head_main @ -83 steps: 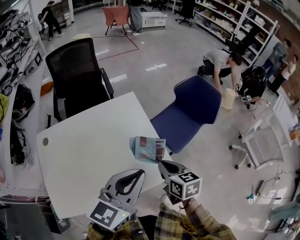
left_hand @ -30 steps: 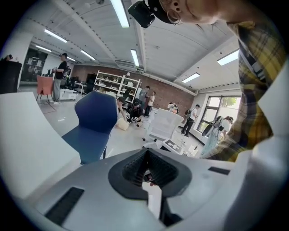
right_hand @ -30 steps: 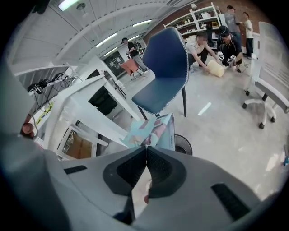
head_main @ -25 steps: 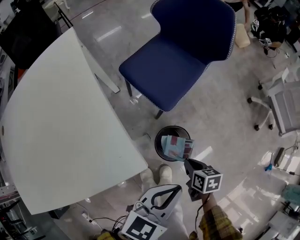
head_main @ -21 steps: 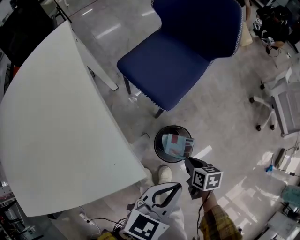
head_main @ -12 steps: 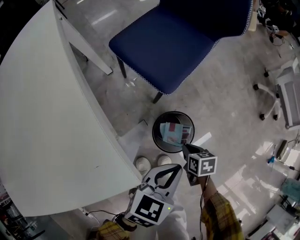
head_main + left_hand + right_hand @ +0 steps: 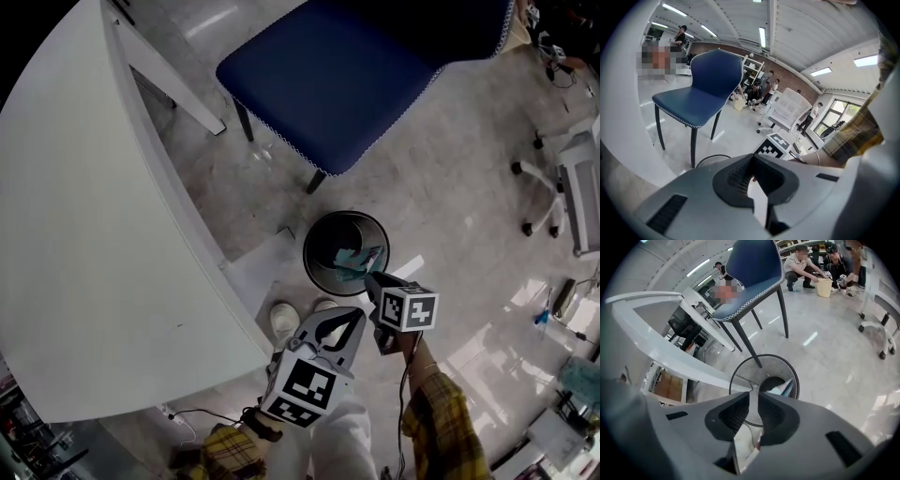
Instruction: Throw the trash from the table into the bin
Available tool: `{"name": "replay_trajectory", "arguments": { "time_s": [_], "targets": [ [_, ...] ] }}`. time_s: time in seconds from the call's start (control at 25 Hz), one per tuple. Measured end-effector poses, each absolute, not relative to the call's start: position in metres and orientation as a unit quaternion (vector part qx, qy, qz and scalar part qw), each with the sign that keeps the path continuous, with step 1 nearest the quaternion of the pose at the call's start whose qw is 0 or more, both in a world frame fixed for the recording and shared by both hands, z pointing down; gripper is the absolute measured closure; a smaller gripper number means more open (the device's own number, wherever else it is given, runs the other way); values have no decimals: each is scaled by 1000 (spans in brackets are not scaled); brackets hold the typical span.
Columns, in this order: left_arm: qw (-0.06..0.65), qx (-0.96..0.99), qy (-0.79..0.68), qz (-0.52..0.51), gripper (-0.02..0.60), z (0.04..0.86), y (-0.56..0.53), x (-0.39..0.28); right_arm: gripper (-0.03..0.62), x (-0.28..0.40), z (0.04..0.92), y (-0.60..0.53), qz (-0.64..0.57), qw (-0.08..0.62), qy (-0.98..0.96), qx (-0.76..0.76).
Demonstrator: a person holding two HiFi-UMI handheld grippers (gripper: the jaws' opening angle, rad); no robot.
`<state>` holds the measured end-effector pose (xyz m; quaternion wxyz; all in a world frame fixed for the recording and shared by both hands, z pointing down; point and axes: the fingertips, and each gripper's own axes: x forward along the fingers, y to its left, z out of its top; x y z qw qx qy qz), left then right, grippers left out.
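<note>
Nearest, at the lower centre of the head view, the left claw (image 7: 352,319) is closed together and empty. Just beyond it, the right claw (image 7: 368,277) hangs over the bin (image 7: 314,234), its jaws opening with nothing between them. The trash packet (image 7: 354,262) leans inside the bin against the lower-right wall, one corner up; its long axis is hidden. Farther up is the blue chair (image 7: 347,75).

Head view: high up, facing steeply down at the floor (image 7: 450,187); desk (image 7: 84,234) at left, blue chair (image 7: 347,66) at top, bin (image 7: 323,234) near centre.

Left gripper view: set low, facing almost level across the room; chair at middle distance, bin rim just below it.

Right gripper view: close above the bin, tilted down into it; desk edge at left.

All three views share bin and chair; head and right gripper views also share the desk edge
</note>
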<state>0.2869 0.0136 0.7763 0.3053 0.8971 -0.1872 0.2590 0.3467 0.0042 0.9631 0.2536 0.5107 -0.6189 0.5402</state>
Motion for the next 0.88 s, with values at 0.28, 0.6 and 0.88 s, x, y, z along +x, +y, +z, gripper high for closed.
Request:
{"name": "replay_trajectory", "arguments": {
  "time_s": [0.28,0.6,0.88],
  "targets": [
    [306,898,-190,253,575,767,9,294,556,339,948,3,549,243,-626,498],
    [301,900,-188,253,575,737,12,305,554,340,907,8,546,228,-630,502],
    [286,903,-199,252,575,679,6,311,554,347,821,-3,523,214,-652,505]
  ]
}}
